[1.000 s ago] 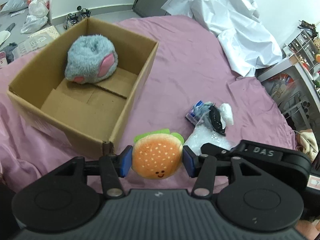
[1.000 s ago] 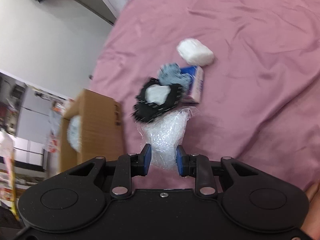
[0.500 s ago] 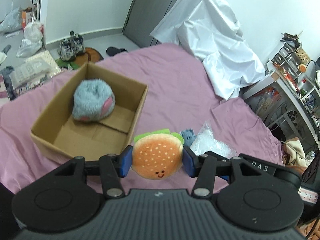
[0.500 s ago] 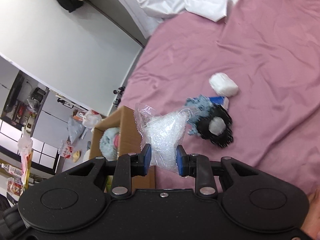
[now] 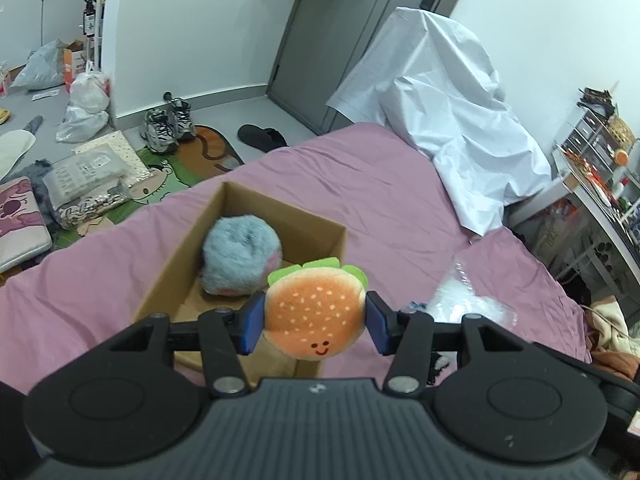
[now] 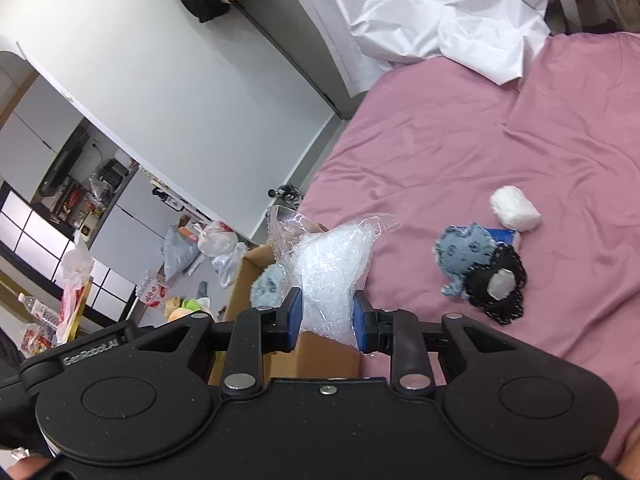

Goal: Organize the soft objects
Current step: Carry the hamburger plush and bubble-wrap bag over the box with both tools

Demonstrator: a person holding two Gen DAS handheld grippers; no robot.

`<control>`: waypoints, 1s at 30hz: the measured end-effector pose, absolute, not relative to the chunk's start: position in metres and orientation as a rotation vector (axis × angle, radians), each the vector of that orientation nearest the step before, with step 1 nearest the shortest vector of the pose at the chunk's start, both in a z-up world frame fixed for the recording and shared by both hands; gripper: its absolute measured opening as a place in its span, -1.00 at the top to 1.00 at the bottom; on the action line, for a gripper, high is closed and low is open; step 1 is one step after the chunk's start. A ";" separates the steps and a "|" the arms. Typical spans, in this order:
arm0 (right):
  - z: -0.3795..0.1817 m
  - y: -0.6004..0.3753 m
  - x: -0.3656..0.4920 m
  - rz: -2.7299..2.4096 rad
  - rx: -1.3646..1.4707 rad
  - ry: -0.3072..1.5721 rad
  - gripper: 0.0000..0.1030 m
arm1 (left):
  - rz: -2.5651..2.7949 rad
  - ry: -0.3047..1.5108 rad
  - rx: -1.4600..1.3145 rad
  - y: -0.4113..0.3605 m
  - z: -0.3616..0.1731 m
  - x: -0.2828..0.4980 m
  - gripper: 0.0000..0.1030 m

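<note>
The left gripper [image 5: 315, 322] jaws hold the burger [image 5: 316, 316] — the right gripper [image 6: 327, 318] jaws squeeze the bag [image 6: 330, 268]. Go right over the box [image 5: 180, 272] — then let go gently.

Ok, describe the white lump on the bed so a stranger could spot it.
On the pink bed, a small pile lies beyond the right gripper. The white lump sits at its far edge, beside the blue sock: plain white, unlike the blue and black neighbours.

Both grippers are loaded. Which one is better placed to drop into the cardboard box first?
Left, probably. The left gripper holds the burger plush right at the cardboard box opening, beside the grey plush. The right gripper holds its plastic bag nearer the box's outer side.
</note>
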State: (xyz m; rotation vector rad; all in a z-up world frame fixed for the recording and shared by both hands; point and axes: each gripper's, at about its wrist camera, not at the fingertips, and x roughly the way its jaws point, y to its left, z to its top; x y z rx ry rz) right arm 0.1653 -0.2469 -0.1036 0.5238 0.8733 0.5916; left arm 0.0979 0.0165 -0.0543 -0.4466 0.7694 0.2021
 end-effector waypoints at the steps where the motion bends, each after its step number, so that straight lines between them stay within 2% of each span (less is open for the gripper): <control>1: -0.103 -0.246 0.165 0.593 0.524 0.867 0.49 | 0.206 0.768 -0.447 0.020 -0.054 0.098 0.00; 30: -0.103 -0.179 0.171 0.669 0.442 0.836 0.49 | 0.328 0.836 -0.454 0.092 -0.107 0.136 -0.01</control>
